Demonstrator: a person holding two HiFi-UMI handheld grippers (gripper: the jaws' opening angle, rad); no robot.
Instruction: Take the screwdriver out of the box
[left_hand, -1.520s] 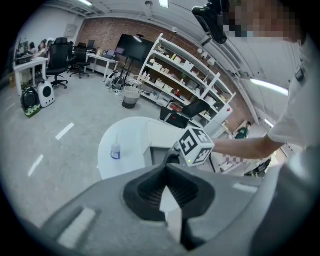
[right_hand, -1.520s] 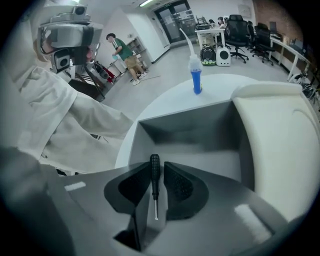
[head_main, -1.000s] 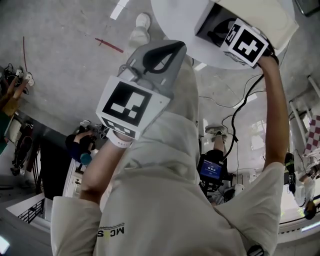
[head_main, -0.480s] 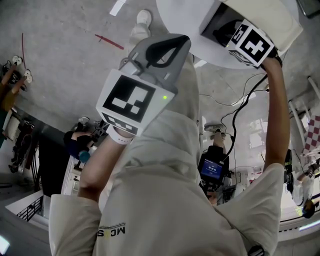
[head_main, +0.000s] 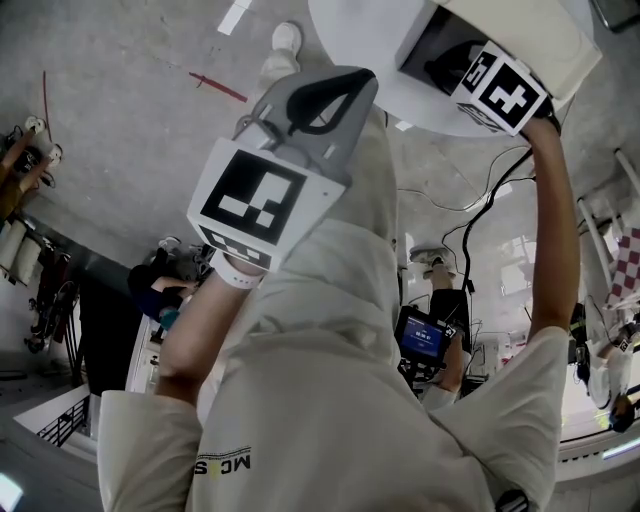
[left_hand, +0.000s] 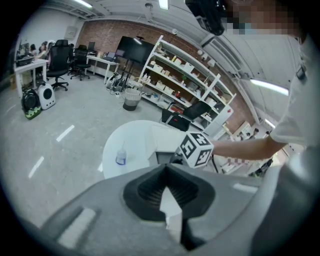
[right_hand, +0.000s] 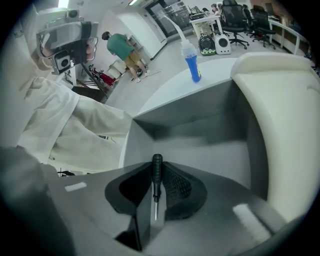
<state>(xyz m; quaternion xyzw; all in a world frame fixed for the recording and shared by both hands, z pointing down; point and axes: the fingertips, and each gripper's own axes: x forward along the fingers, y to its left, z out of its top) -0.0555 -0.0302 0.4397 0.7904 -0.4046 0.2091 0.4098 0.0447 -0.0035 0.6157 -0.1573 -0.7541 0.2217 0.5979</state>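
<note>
The screwdriver (right_hand: 156, 175) has a black handle and a thin metal shaft. It stands between the jaws of my right gripper (right_hand: 156, 162), which is shut on it inside the grey box (right_hand: 200, 130). The box's cream lid (right_hand: 285, 115) is swung open to the right. In the head view the right gripper (head_main: 440, 70) reaches into the box (head_main: 425, 45) on the white round table (head_main: 360, 30). My left gripper (head_main: 345, 85) is held in the air short of the table, shut, with nothing in it. From the left gripper (left_hand: 166, 167) I see the right one's marker cube (left_hand: 196, 149) at the box.
A small bottle of blue liquid (right_hand: 192, 62) stands on the table (right_hand: 170, 90) beyond the box; it also shows in the left gripper view, bottle (left_hand: 121, 156). Concrete floor, cables, shelves, desks and other people surround the table.
The right gripper has shifted slightly to the right at the box's mouth. The left gripper has hardly moved.
</note>
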